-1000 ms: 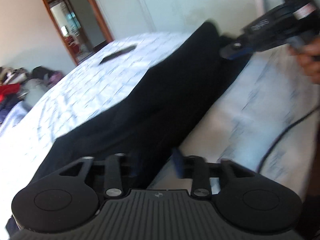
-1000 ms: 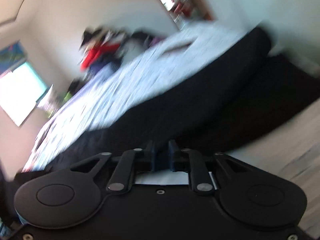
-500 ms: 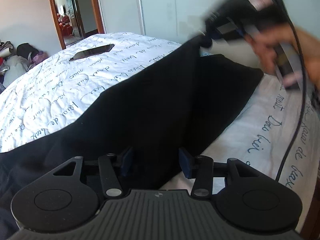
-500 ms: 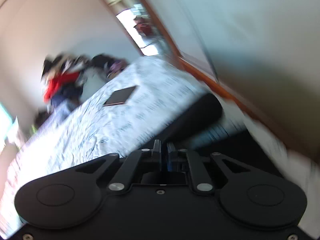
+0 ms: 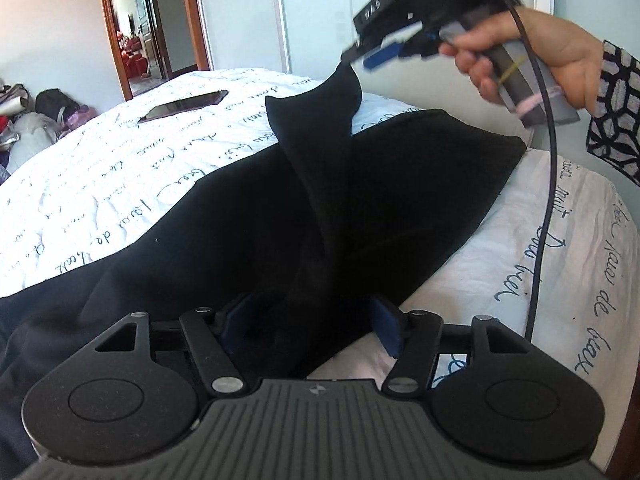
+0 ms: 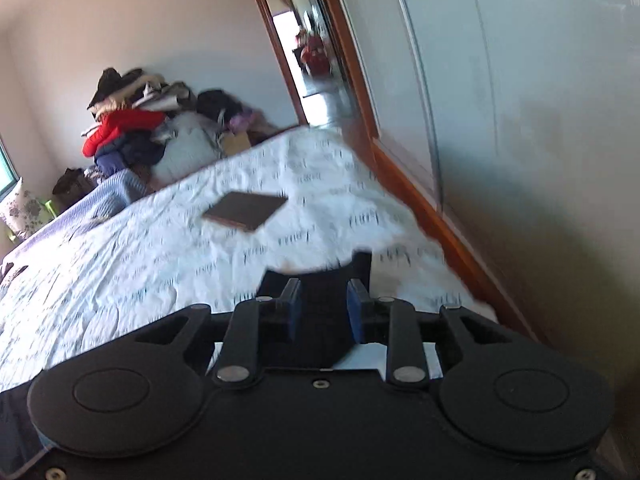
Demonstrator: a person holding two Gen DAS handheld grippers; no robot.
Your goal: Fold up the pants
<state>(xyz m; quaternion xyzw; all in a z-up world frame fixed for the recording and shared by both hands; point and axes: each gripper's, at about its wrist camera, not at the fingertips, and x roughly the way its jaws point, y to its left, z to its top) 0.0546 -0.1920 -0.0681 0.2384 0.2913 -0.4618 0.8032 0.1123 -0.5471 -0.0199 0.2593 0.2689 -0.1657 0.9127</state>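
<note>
On the bed: black fabric pants (image 5: pixel 248 216) spread over white quilted bedspread with blue script print (image 5: pixel 100 184).
Left gripper (image 5: pixel 312 320): my blue-padded fingers (image 5: pixel 386 326) stand wide apart, a bunched fold of pants between them; contact with the pads not clear.
Right gripper (image 5: pixel 362 54): raised above the bed, a corner of the pants hanging from its tip; in its own view the fingers (image 6: pixel 354 310) sit partly apart with black cloth between them, so grip cannot be confirmed.
Right hand (image 5: pixel 532 52): wrapped around the handle.
Pants shape: lifted corner forms a peak; rest lies flat.
Beyond: dark flat phone (image 5: pixel 184 105) on bedspread, well apart from pants.
</note>
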